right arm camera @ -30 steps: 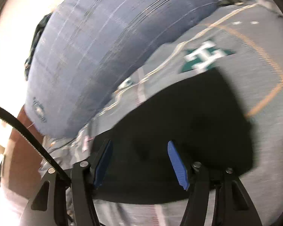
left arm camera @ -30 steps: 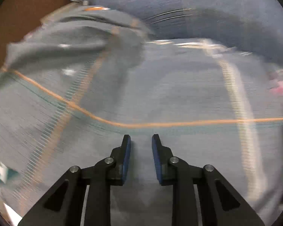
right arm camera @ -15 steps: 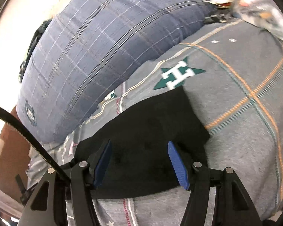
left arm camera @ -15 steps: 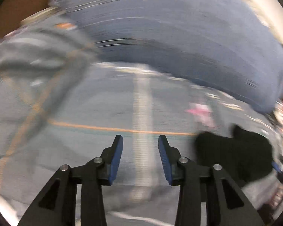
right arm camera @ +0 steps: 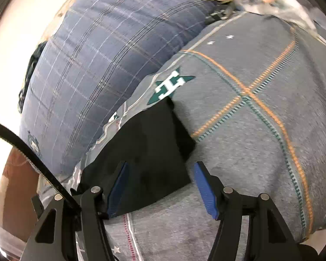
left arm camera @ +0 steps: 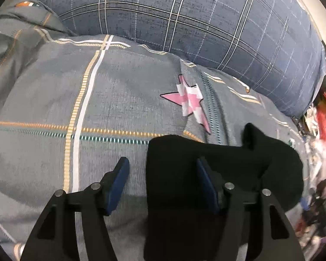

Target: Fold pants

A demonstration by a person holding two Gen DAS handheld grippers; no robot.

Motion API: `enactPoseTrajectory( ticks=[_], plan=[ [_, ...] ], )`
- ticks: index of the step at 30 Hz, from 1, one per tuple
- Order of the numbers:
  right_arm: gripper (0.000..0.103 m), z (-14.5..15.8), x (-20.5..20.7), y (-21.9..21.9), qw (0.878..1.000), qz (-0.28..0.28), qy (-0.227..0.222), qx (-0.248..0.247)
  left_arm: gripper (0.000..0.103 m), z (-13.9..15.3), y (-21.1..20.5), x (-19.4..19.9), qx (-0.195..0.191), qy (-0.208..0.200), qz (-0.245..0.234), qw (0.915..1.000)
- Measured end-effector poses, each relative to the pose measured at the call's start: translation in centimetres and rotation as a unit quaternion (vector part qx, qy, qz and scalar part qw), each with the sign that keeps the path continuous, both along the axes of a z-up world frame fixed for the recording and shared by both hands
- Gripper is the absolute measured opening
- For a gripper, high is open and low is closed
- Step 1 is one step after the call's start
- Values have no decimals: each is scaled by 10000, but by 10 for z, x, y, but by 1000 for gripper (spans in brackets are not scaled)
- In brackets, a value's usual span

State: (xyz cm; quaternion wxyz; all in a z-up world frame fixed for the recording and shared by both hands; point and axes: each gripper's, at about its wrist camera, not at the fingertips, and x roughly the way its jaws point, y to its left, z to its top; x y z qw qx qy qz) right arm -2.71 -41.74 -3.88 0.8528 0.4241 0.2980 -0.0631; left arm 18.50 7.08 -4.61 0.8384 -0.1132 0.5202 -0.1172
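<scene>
Black pants lie in a folded heap on a grey quilt on the bed, with both tools poised over them and gripping nothing.

The left tool point(left arm camera: 162, 181) has its jaws opening; the left edge of the black pants point(left arm camera: 206, 169) lies between its blue pads, which do not press on the cloth. The right tool point(right arm camera: 160, 184) stands wide apart above the near corner of the same pants point(right arm camera: 145, 150), pads clear of the fabric. The pants rest on the grey quilt point(left arm camera: 110, 100), just below a pink star patch point(left arm camera: 189, 100) in the left view and touching a green star patch point(right arm camera: 169, 84) in the right view. A blue checked pillow point(left arm camera: 206, 17) lies along the quilt's far edge.
</scene>
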Motion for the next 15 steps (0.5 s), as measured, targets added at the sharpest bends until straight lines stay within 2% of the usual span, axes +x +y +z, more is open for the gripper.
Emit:
enactPoseTrajectory(
  ticks=[3, 6, 9, 12, 14, 15],
  plan=[
    [67, -6, -8, -6, 9995, -108, -107, 280, 59, 38, -20, -14, 152, -419, -427, 9981],
    [67, -10, -14, -6, 9986, -167, -157, 469, 60, 75, -66, -25, 177, -802, -1175, 9897],
    [68, -13, -20, -3, 9976, -221, -228, 615, 61, 93, -129, -28, 206, -874, -2053, 9746],
    [70, -19, -25, 4, 9966, -281, -206, 748, 61, 90, -204, -28, 352, -625, -2890, 9547],
    [70, -26, -27, 9, 9963, -265, -174, 796, 61, 83, -248, -31, 640, -607, -3283, 9405],
    [70, -30, -26, 11, 9962, -238, -152, 826, 58, 78, -269, -31, 798, -612, -3479, 9321]
  ],
)
